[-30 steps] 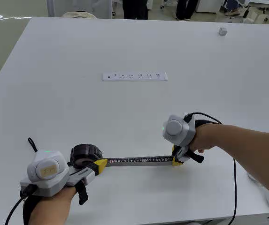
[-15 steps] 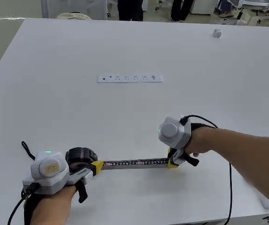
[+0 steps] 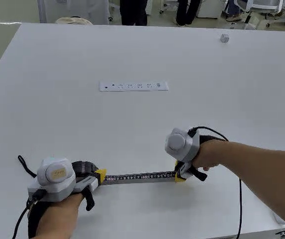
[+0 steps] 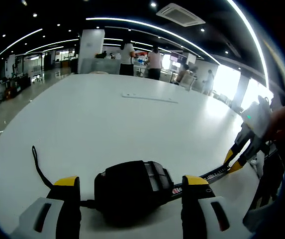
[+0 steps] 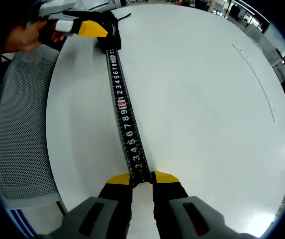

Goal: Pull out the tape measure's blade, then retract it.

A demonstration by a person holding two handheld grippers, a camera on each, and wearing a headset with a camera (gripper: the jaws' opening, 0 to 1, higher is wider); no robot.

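Observation:
A black tape measure case (image 4: pixel 132 186) lies on the white table between the yellow-tipped jaws of my left gripper (image 4: pixel 127 185), which is shut on it; the head view has the case (image 3: pixel 85 169) at lower left by the left gripper (image 3: pixel 93 178). The dark numbered blade (image 3: pixel 138 176) runs flat along the table to my right gripper (image 3: pixel 178 175). Seen from the right gripper, that blade (image 5: pixel 124 112) stretches away from the case (image 5: pixel 108 31), and my right gripper (image 5: pixel 141 177) is shut on the blade's end.
A white power strip (image 3: pixel 134 86) lies mid-table. A small grey object (image 3: pixel 224 38) sits far right. A black strap (image 4: pixel 37 164) trails from the case. A grey mesh chair (image 5: pixel 20 129) stands beside the table edge. People stand beyond the far edge.
The blade between the grippers looks slightly shorter, with the right gripper a little closer to the case. The head camera has tilted, shifting the whole scene.

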